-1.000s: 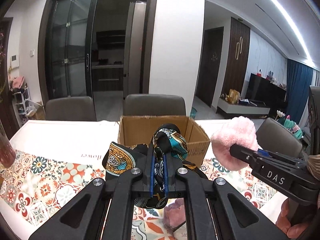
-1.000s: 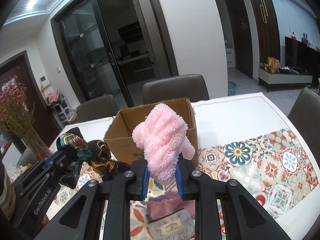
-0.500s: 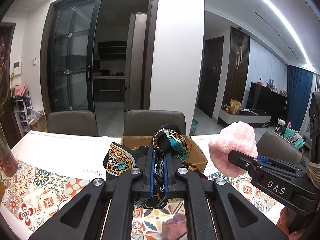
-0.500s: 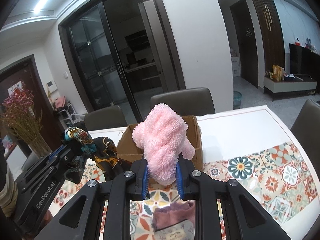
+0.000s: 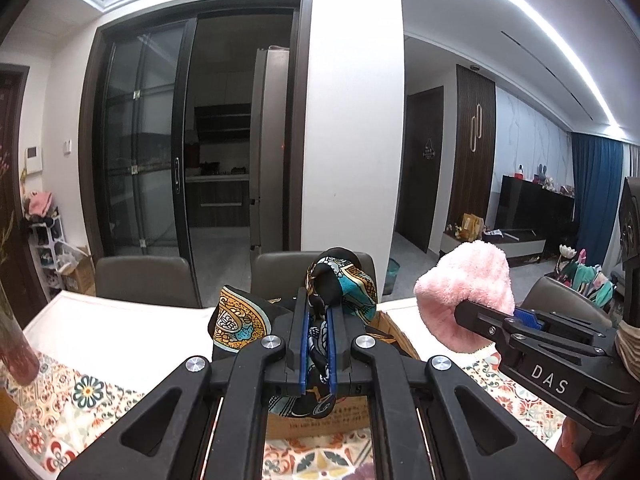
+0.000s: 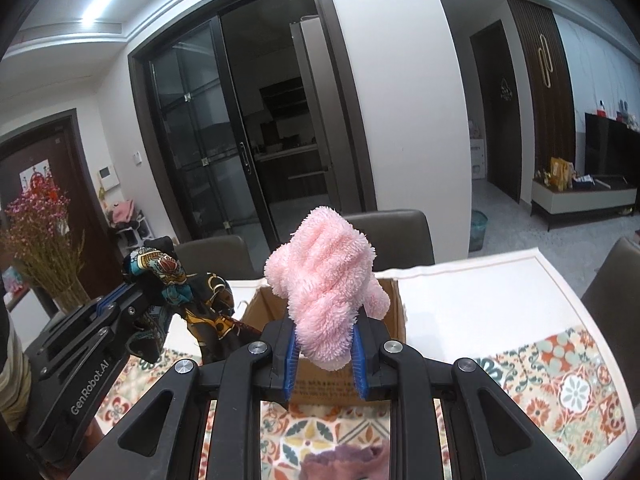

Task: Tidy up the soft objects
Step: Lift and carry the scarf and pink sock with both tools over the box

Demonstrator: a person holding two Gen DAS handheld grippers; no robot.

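My left gripper [image 5: 319, 312] is shut on a patterned black, teal and gold silk scarf [image 5: 240, 322], held up above the table. The scarf also shows in the right wrist view [image 6: 160, 270]. My right gripper [image 6: 323, 330] is shut on a fluffy pink sock [image 6: 326, 276], which also shows at the right of the left wrist view [image 5: 466, 284]. An open cardboard box [image 6: 394, 312] stands on the table just beyond and below both grippers; in the left wrist view the cardboard box [image 5: 320, 424] is mostly hidden behind the scarf and fingers.
A mauve soft item [image 6: 344, 460] lies on the patterned tablecloth [image 6: 560, 380] below my right gripper. A vase of dried flowers [image 6: 40, 240] stands at the table's left. Grey chairs [image 5: 144, 280] line the far side.
Both grippers have risen with their loads and tilted up, so the box sits lower in both views and more of the room shows.
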